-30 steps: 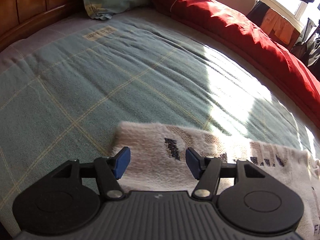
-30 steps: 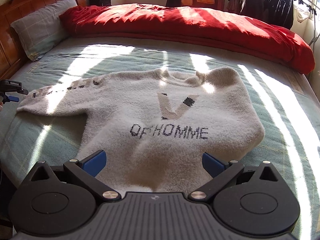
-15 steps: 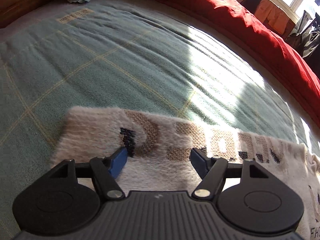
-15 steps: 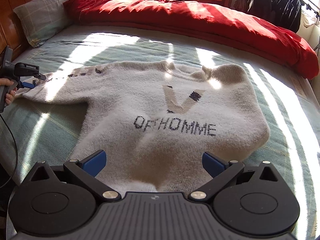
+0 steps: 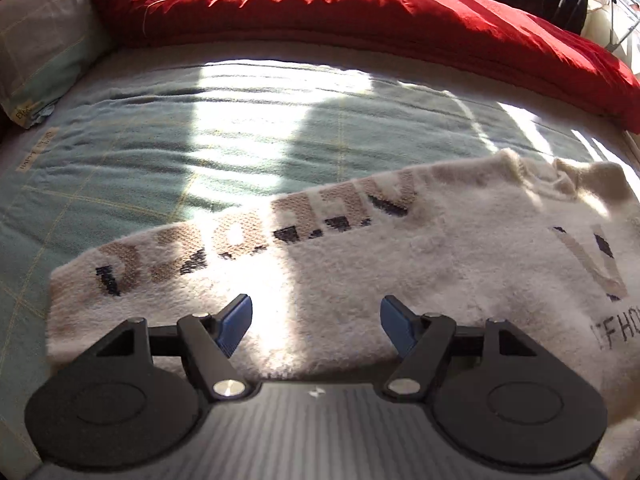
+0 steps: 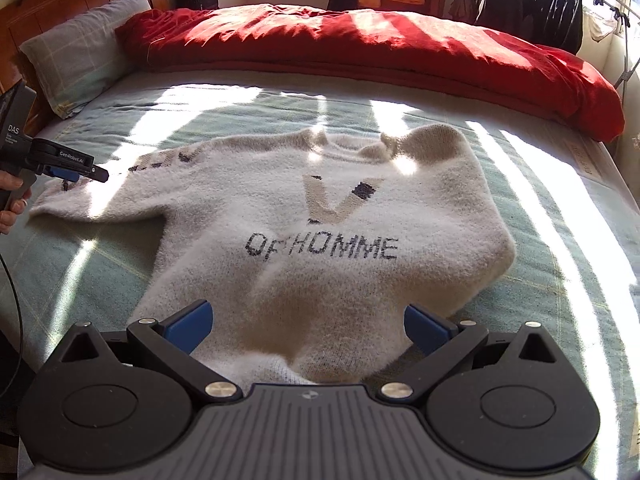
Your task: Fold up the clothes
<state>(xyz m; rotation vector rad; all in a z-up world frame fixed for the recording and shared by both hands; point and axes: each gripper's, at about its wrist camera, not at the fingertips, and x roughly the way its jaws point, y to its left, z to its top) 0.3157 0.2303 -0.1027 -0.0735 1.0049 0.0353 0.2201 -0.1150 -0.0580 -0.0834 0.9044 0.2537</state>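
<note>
A cream knit sweater with a "V" and "OF HOMME" on the chest lies front up on the green checked bed. Its one sleeve, lettered in tan and black, stretches out to the left. The other sleeve is folded under or hidden at the right. My left gripper is open and empty, just above the sleeve near the cuff; it also shows in the right wrist view. My right gripper is open and empty over the sweater's bottom hem.
A red duvet is rolled along the far side of the bed. A checked pillow leans on the wooden headboard at the left. Clothes hang on a rack by the window. Bare green sheet lies beyond the sleeve.
My left gripper has swung right and moved in along the sleeve, so the sweater's body now shows in its view. My right gripper has hardly moved. Both stay open.
</note>
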